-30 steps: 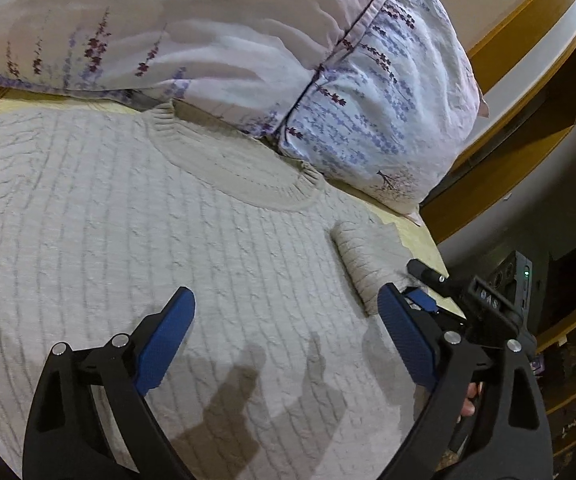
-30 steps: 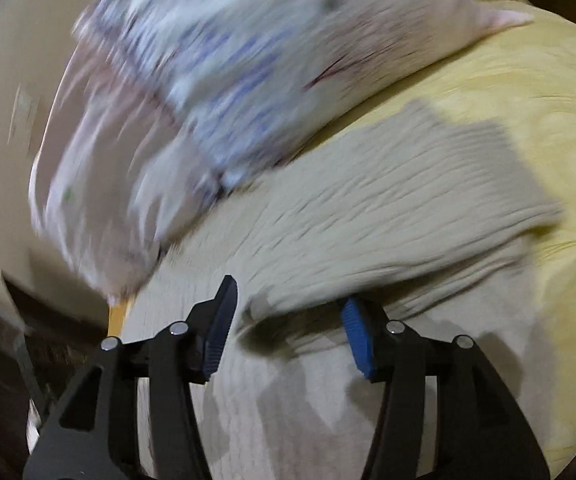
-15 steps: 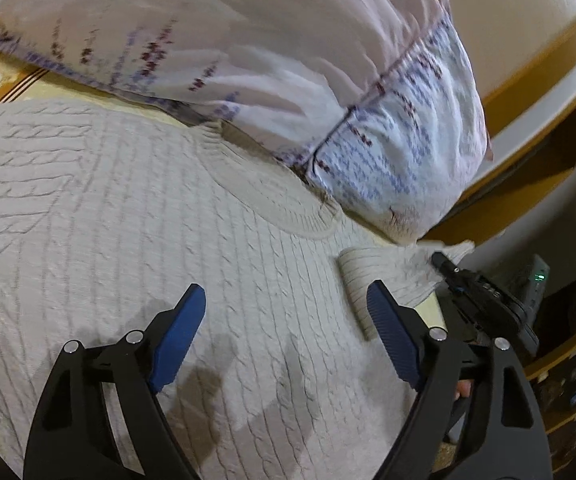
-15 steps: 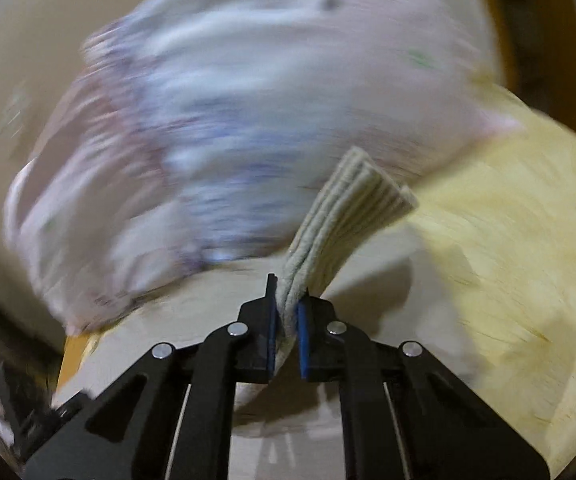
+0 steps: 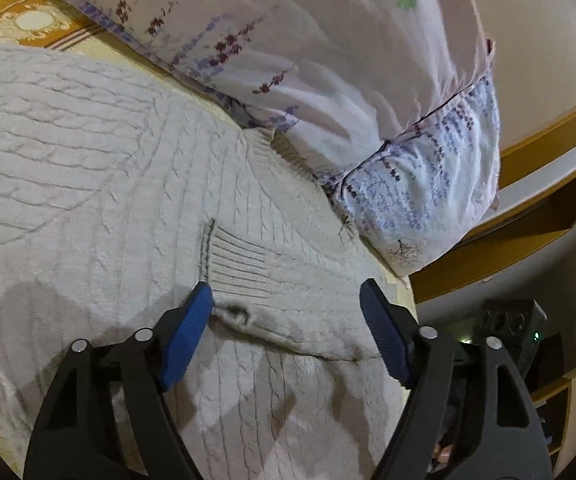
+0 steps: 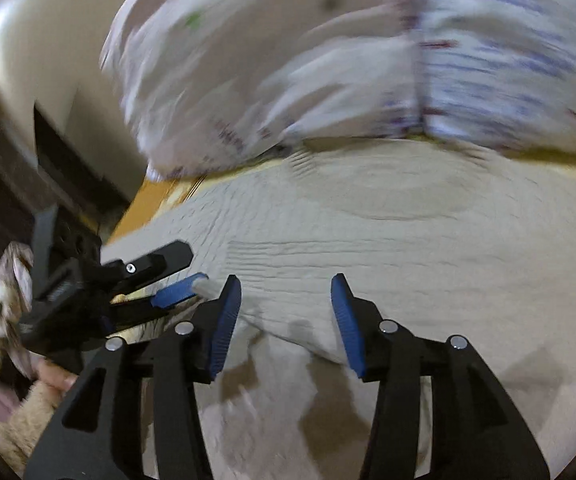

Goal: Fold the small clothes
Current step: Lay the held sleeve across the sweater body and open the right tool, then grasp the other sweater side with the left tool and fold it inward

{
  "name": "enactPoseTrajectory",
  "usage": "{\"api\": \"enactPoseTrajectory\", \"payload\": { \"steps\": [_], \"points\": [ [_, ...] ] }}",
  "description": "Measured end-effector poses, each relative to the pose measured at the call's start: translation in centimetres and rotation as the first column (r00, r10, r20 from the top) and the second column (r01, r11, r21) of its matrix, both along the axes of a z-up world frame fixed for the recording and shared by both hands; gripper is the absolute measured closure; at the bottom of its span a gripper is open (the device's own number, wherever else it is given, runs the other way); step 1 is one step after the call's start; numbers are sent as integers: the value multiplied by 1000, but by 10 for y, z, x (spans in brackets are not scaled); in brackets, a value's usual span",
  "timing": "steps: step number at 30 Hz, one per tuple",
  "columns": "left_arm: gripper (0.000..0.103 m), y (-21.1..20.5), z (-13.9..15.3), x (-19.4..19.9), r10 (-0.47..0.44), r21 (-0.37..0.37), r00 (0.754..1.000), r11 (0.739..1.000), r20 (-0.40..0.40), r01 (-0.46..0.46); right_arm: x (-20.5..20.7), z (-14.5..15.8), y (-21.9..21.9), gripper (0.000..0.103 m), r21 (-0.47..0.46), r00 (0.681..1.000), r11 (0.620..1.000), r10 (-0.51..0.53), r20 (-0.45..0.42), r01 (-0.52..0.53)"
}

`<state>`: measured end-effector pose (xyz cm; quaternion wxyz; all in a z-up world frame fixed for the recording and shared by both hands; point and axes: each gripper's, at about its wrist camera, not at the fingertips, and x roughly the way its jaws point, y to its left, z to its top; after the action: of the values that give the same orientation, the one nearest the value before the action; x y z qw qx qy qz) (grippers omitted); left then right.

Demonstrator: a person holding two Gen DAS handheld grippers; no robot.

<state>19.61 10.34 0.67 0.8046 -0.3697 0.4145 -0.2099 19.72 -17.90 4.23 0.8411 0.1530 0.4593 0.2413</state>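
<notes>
**Two open tools hover over a sweater with one sleeve folded in**

Two black two-finger tools with blue ribbed pads hang just above a cream cable-knit sweater (image 5: 100, 168) spread flat on a bed with a yellow patterned bedspread (image 5: 36, 26). The left tool (image 5: 284, 320) stands wide open and holds nothing; its left pad sits just beside the ribbed cuff (image 5: 240, 272) of a sleeve that lies folded across the sweater's chest, and whether pad and knit touch cannot be told. The sweater's ribbed neckline (image 5: 284, 152) points toward a white pillow printed with purple lavender sprigs (image 5: 327, 60), which rests against the garment's upper edge. A wooden headboard ledge in honey brown (image 5: 535, 216) runs behind the pillow.

Seen from the right wrist, a motion-blurred frame, the right tool (image 6: 286, 308) is likewise spread apart and empty, poised over the folded sleeve's lower edge. The left tool (image 6: 186, 272) enters from the left of that view, one blue pad low against the fabric. The pillow (image 6: 327, 60) fills the upper frame.
</notes>
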Motion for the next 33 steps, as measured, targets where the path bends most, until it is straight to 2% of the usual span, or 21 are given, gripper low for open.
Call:
{"api": "enactPoseTrajectory", "payload": {
  "steps": [6,9,11,12,14,17,21,26,29,33],
  "points": [
    [50,-9,-7,9,31,97,998,995,-48,-26,-17,8,-81,53,51,973,972,-232,12,231],
    [71,-13,-8,18,31,160,998,987,-58,-21,-22,9,-102,52,69,957,955,-291,19,289],
    [96,-14,-11,24,30,192,997,981,-67,-16,-28,11,-114,52,78,949,947,-315,27,312],
    [98,-14,-14,27,32,200,997,980,-73,-17,-30,12,-118,52,79,944,943,-328,38,325],
    [101,-15,-14,31,20,212,998,977,-62,-6,-35,14,-125,52,73,936,936,-347,57,343],
    [101,-17,0,36,-8,268,1000,963,-9,10,-35,11,-129,52,48,932,933,-358,59,356],
    [101,-9,25,47,11,319,997,947,72,-34,-31,3,-121,52,11,940,941,-339,49,339],
    [101,-5,10,52,5,381,1000,924,-5,-3,-15,-18,-98,46,-100,955,950,-298,-4,296],
    [101,-5,1,50,4,367,1000,930,-26,6,-8,-34,-85,44,-169,959,948,-281,-45,270],
    [100,4,9,38,-21,310,1000,950,-21,26,-8,-35,-69,32,-243,967,939,-255,-10,245]
  ]
}}
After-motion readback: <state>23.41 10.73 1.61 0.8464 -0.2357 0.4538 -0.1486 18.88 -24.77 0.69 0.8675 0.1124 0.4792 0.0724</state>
